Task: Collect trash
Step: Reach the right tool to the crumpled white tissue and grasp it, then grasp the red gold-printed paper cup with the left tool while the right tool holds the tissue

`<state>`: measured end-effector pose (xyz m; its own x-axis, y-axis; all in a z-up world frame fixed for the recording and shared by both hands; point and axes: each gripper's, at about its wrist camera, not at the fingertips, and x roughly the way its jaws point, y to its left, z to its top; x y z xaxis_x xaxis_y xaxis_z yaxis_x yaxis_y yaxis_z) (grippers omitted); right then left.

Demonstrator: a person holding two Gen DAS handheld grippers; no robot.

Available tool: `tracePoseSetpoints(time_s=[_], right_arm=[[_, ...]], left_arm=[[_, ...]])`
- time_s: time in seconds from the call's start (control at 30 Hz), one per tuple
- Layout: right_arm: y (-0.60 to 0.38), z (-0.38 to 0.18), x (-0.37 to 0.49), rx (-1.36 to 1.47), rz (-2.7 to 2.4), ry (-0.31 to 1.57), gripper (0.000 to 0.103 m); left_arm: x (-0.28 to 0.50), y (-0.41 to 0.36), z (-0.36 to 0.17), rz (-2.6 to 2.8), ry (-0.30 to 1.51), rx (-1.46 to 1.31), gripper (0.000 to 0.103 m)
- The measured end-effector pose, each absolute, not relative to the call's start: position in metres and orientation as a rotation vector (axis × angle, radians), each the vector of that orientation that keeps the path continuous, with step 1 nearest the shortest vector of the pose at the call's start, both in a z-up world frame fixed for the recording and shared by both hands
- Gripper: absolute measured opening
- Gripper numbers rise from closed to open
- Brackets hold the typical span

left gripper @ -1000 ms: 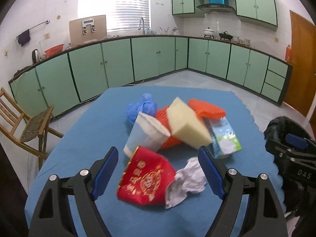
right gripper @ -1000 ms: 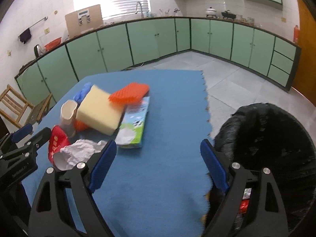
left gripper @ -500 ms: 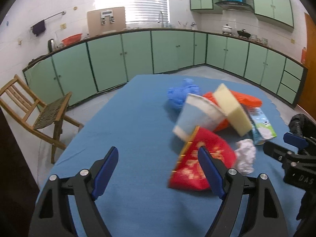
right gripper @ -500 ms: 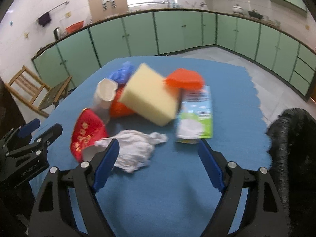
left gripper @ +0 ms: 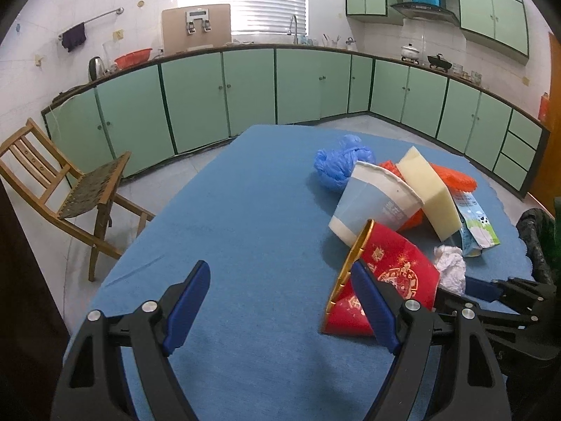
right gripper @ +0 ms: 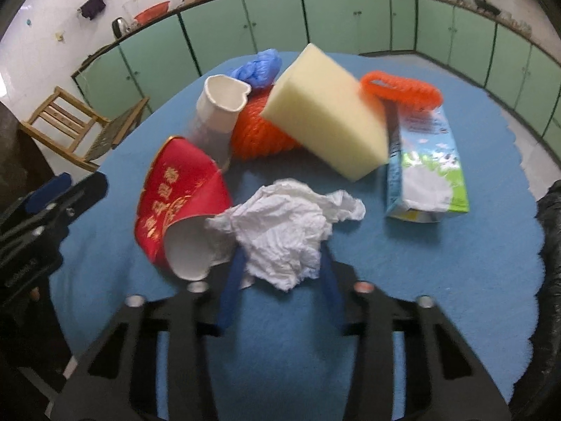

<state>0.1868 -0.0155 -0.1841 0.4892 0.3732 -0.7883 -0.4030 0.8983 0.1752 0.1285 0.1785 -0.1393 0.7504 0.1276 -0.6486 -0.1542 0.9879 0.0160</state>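
Right wrist view: the right gripper [right gripper: 280, 273] has its blue fingers [right gripper: 231, 291] drawn in on either side of the crumpled white tissue [right gripper: 284, 224], pressed against the near edge of the wad, so it looks clamped on it. The tissue lies on the blue table mat [right gripper: 438, 280] directly ahead of this gripper. Just left of it, and touching it, a red paper cup [right gripper: 175, 193] with gold print lies on its side, its white inside facing the gripper. Farther ahead sits a yellow sponge block [right gripper: 329, 119], tilted and leaning on an orange mesh bundle [right gripper: 256, 133]. A white paper cup [right gripper: 217, 105] stands to the left of that bundle, with a blue plastic bag [right gripper: 259, 66] behind it. Ahead and to the right, a milk carton [right gripper: 427, 168] lies flat, and an orange brush-like piece [right gripper: 403, 91] rests at its far end. A black trash bag [right gripper: 550, 217] shows at the right edge.

In the left wrist view, the left gripper [left gripper: 277, 301] has its fingers spread wide, holding nothing, above bare mat. Its right finger overlaps the red cup in the view; contact cannot be judged. The rest of the pile lies ahead and to its right. A wooden chair [left gripper: 66, 189] stands far to its left, beside green cabinets [left gripper: 196, 98].
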Motion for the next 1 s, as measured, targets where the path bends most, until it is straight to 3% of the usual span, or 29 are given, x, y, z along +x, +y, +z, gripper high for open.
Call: tracePoseSetpoints(time_s=[0.03,0.13,0.5,0.73,1.0], right_arm=[[-0.015,-0.183,0.185,-0.033,0.484,0.95,0.018],[-0.021,-0.175,0.182,-0.021,0.496,0.93,0.013],[-0.072,-0.147,0.164,-0.005,0.439,0.882,0.012],[-0.09,-0.155,0.163,0.011,0.401,0.903,0.012],[-0.088,-0.159,0.168,0.012,0.396,0.905,0.012]], left_arm=[[0.128,0.177,-0.139,0.152,0.707,-0.041,0.081],[0.128,0.171,-0.14,0.139,0.711,-0.035,0.081],[0.132,0.133,-0.147,0.043,0.731,-0.033,0.084],[0.139,0.117,-0.152,0.004,0.72,-0.014,0.092],[0.138,0.116,-0.147,-0.052,0.715,-0.052,0.093]])
